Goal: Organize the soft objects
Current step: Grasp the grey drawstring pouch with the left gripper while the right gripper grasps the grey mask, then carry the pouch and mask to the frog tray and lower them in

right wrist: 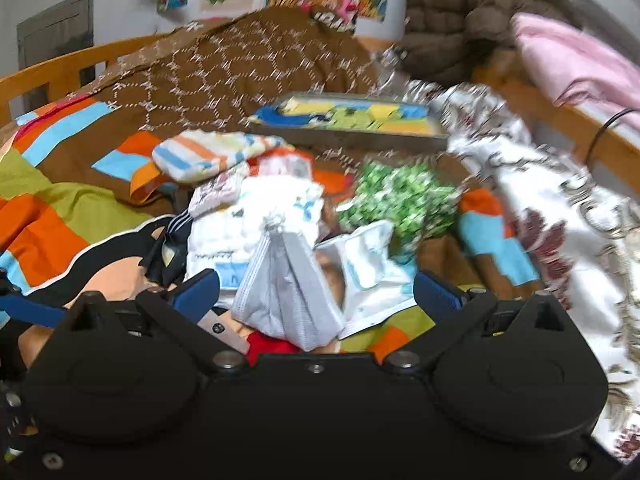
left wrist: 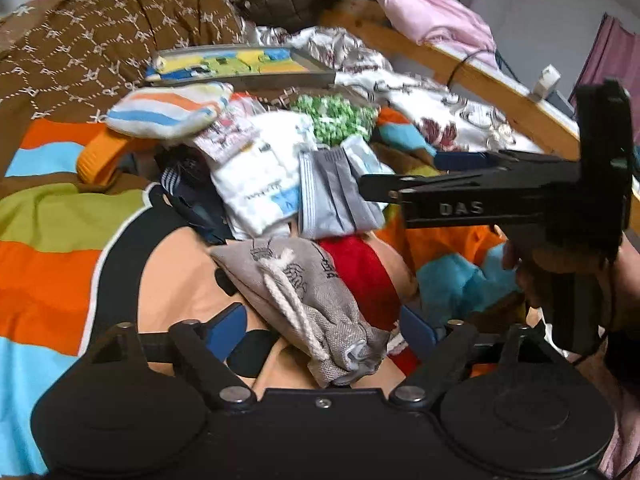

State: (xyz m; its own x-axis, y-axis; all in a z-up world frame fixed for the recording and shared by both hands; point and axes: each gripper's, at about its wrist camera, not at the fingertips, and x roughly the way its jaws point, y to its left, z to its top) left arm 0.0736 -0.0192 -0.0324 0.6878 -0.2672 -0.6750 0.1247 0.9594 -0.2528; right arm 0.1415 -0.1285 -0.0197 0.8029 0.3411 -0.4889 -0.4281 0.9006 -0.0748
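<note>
Left gripper open astride drawstring pouch, unseen in right view; right gripper open w/ grey cloth between.

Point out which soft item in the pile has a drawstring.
The grey-beige linen pouch, nearest the left gripper, lying between its jaws. A white cord runs across it; the striped, green-patterned and white items behind have none.

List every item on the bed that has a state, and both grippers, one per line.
left gripper: open, jaws either side of the drawstring pouch
right gripper: open, astride the grey mask
drawstring pouch: lying flat, cord drawn, slumped
grey mask: folded, loose on the pile
striped cloth: folded, on top of the pile
tray: holds colourful cloth
green patterned cloth: crumpled
</note>
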